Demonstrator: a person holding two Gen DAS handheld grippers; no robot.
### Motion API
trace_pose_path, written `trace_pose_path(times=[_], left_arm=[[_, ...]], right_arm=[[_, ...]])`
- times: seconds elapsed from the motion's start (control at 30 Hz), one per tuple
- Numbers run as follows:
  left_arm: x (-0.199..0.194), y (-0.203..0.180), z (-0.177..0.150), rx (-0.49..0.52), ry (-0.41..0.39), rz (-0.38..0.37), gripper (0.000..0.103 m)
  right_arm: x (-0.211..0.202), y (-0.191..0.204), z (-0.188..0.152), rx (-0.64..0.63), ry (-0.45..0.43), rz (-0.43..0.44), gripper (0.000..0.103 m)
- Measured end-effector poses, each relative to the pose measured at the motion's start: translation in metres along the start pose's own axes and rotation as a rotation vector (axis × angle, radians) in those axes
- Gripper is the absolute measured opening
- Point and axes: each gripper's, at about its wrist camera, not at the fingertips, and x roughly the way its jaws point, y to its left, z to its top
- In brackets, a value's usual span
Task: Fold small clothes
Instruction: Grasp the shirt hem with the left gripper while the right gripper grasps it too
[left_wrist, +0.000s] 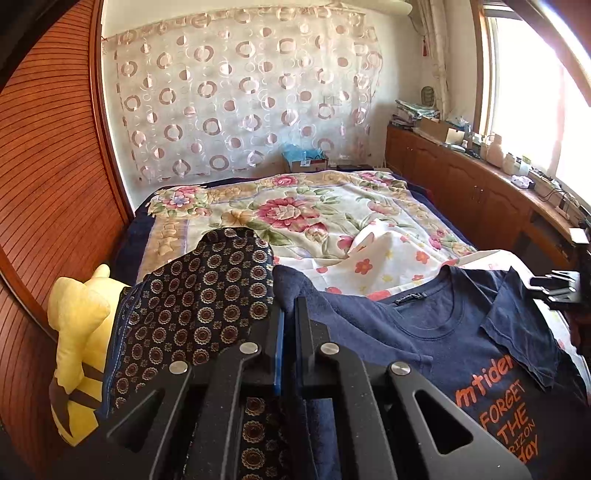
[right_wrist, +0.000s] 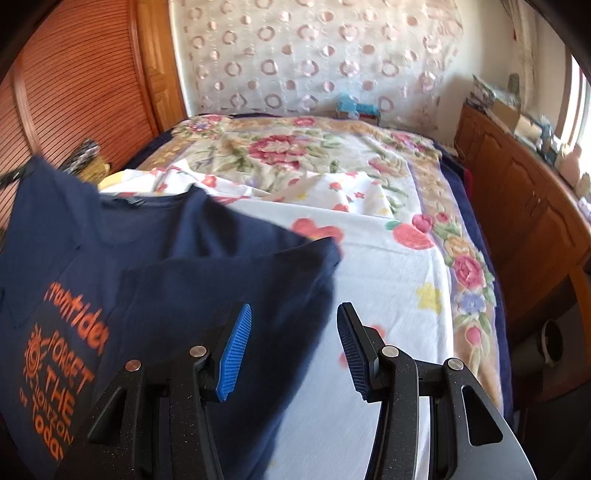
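A navy T-shirt with orange lettering (left_wrist: 454, 332) lies on the bed, its right sleeve folded in over the chest. It also shows in the right wrist view (right_wrist: 192, 266). My left gripper (left_wrist: 290, 314) is shut on the shirt's left sleeve edge and holds it slightly raised. My right gripper (right_wrist: 294, 325) is open and empty, just above the shirt's folded right side; it shows at the right edge of the left wrist view (left_wrist: 554, 288).
A dark patterned cloth (left_wrist: 195, 295) and a yellow plush toy (left_wrist: 77, 332) lie to the shirt's left. A floral sheet (right_wrist: 388, 258) covers the bed. A wooden wardrobe (left_wrist: 48, 184) stands left, a low cabinet (left_wrist: 480, 192) with clutter right.
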Motion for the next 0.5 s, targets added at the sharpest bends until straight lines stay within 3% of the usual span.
trace_pose_path(times=[0.13,0.3,0.33,0.37,0.4,0.5], left_arm=[[-0.004,-0.006,-0.005,0.009,-0.006,-0.024,0.006],[-0.017,-0.012,-0.014,0.014,-0.026,-0.044,0.006],[-0.019,-0.015,-0.017,0.018,-0.026,-0.046,0.005],[-0.022,-0.018,-0.021,0.016,-0.027,-0.052,0.005],[-0.024,-0.020,-0.023,0.014,-0.027,-0.058,0.005],[-0.040,-0.027,-0.032,0.014,-0.042,-0.079,0.005]], right_arm=[[0.023,-0.019,0.012,0.082,0.026,0.080,0.050],[0.035,-0.017,0.021,0.051,0.025,0.044,0.050],[0.035,-0.015,0.021,0.037,0.023,0.035,0.040],[0.036,-0.009,0.021,0.008,0.021,0.025,0.020],[0.036,-0.004,0.021,-0.012,0.025,0.024,0.010],[0.021,0.009,0.020,-0.019,-0.011,0.024,0.006]])
